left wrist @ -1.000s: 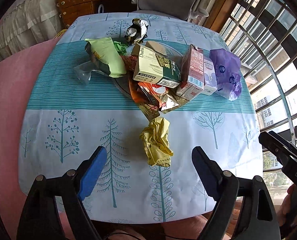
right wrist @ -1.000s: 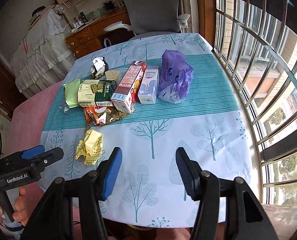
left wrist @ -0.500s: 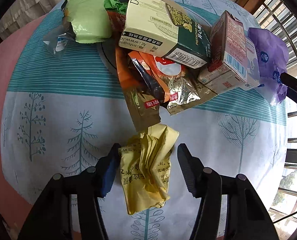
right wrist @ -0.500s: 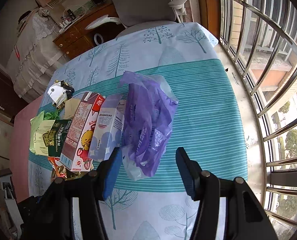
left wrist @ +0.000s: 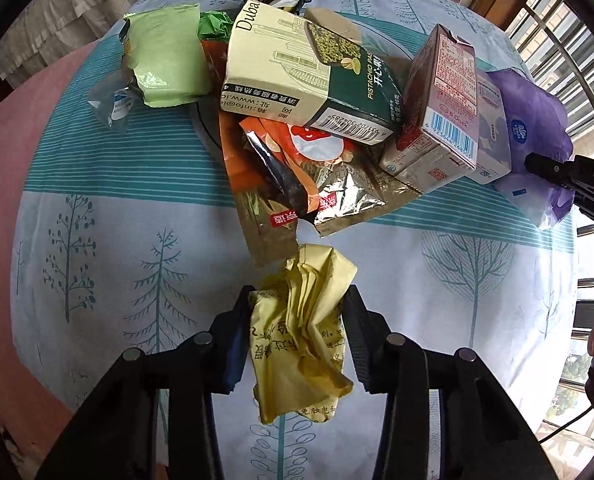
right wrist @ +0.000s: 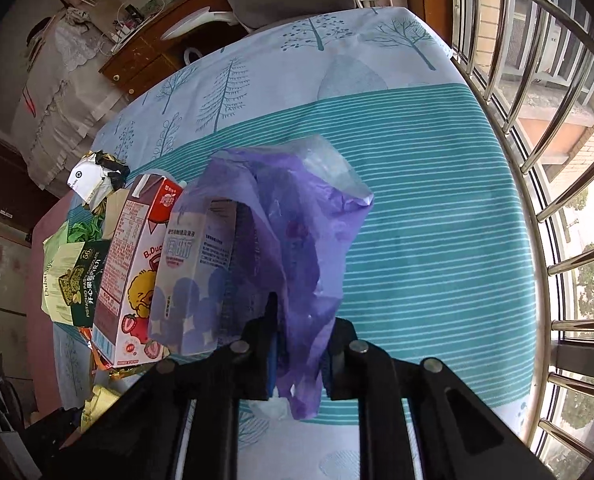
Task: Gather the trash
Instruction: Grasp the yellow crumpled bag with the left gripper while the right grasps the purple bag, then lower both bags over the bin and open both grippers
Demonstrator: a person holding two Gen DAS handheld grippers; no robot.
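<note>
Now both claws (closing) pinch trash [left wrist: 301, 336].

Home – tablecloth [right wrist: 417, 160], wooden dresser [right wrist: 149, 60]

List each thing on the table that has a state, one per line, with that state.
left gripper: jaws just closing, pressed on the yellow wrapper
yellow wrapper: crumpled, on the tablecloth
right gripper: jaws just closing, pinching the purple bag
purple bag: crumpled, beside the pale purple carton
pale purple carton: lying down
red carton: top flaps open, lying down
pistachio box: lying atop wrappers
foil wrapper: torn open
</note>
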